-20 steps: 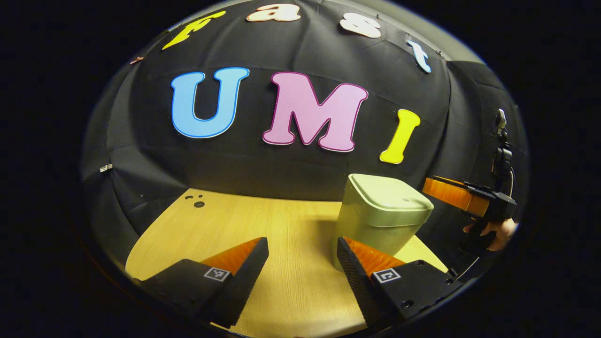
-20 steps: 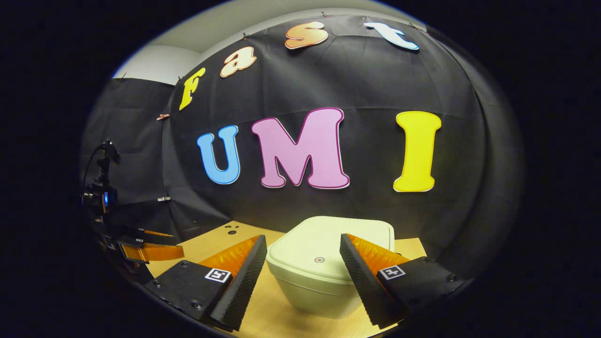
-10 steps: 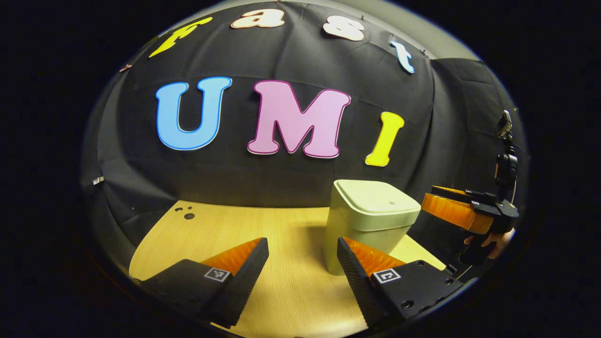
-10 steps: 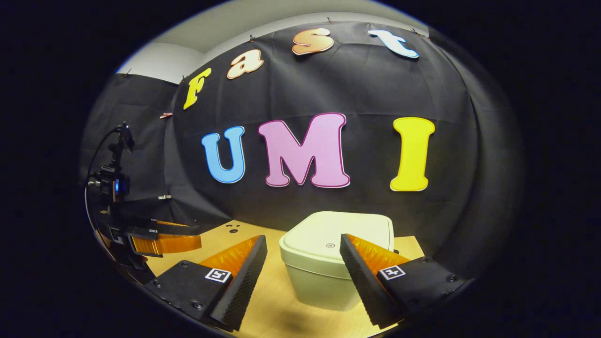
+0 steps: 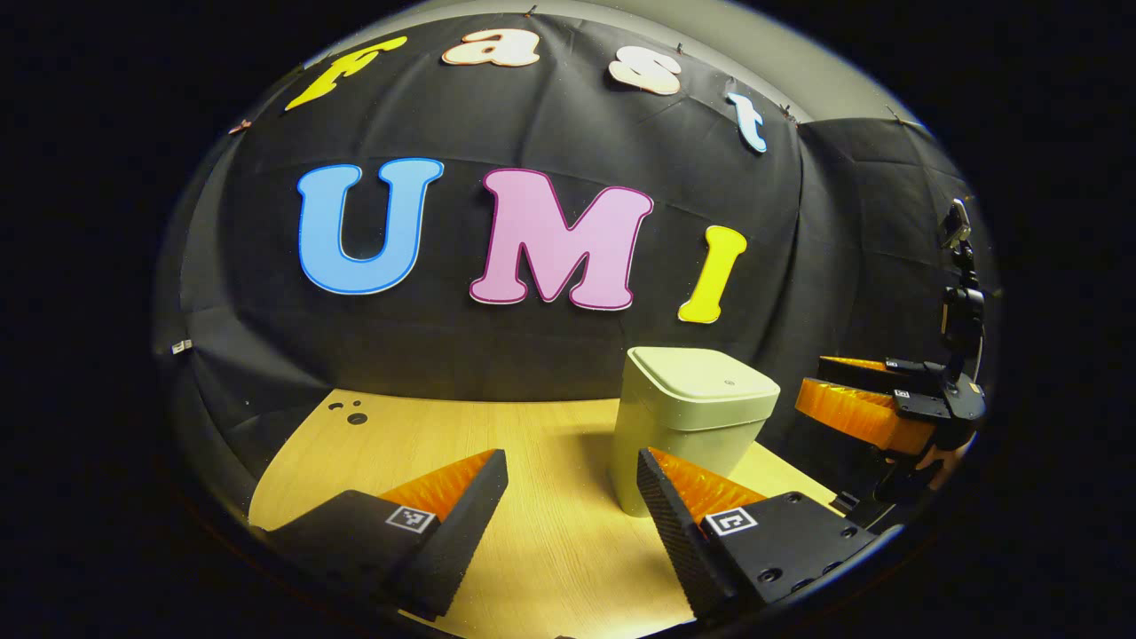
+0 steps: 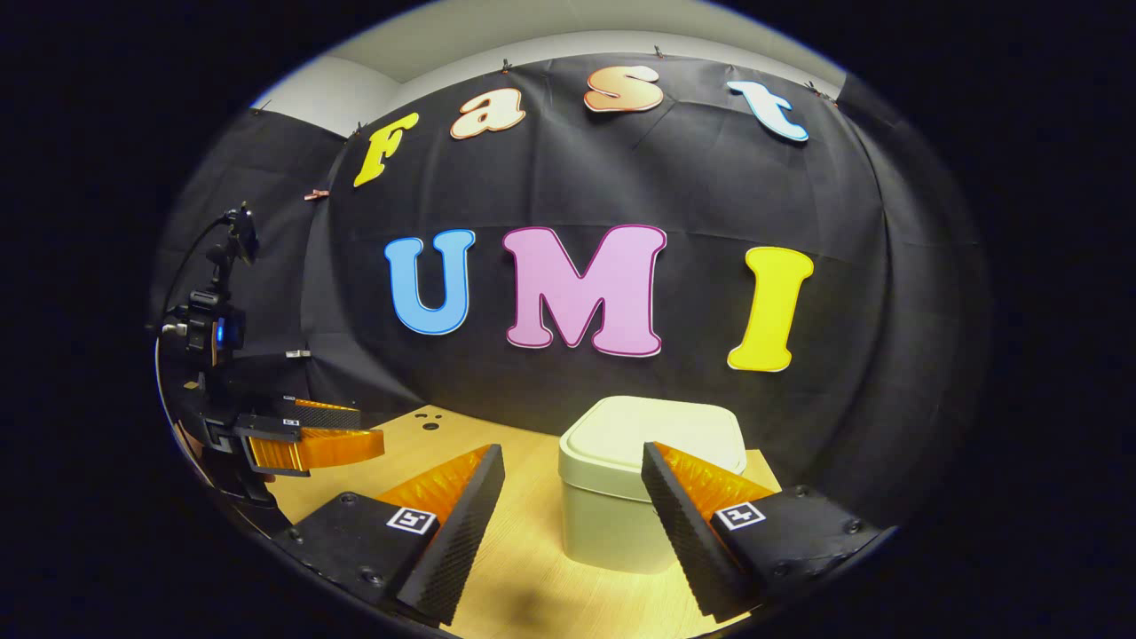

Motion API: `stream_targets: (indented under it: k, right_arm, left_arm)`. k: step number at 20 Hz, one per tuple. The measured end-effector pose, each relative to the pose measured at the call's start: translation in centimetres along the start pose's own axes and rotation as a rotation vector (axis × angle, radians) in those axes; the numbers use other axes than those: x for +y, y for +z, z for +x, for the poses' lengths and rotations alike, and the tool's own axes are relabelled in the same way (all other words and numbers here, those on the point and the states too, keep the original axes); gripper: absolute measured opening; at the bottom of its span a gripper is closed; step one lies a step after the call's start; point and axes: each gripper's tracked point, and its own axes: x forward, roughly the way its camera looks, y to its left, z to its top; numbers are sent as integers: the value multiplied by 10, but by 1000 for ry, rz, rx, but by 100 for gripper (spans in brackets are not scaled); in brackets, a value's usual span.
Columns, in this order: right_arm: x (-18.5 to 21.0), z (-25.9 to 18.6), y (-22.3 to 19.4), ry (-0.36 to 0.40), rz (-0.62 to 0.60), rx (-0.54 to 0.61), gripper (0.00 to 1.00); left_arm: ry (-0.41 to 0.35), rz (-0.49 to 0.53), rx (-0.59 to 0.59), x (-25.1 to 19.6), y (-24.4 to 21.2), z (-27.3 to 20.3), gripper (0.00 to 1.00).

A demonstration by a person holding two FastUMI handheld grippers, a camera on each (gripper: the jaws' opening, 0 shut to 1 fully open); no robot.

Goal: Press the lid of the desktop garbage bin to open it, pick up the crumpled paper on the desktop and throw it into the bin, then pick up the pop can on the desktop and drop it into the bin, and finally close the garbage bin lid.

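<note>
Pale green plastic, smooth and round-cornered, the garbage bin (image 6: 621, 497) stands on the wood-grain counter (image 6: 524, 568) with its lid (image 5: 701, 377) down, just ahead of the right claw (image 6: 572, 524), whose fingers are spread apart and empty. The left claw (image 5: 572, 524), also spread and empty, has the bin ahead to its right.
</note>
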Motion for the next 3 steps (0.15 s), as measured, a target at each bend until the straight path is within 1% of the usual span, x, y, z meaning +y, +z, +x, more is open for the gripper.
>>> stream_targets:
  k: [3]
  right_arm:
    - [4, -3, 3, -1, -1, -2, 96]
  left_arm:
    - [5, -2, -14, 5, 3, -9, 95]
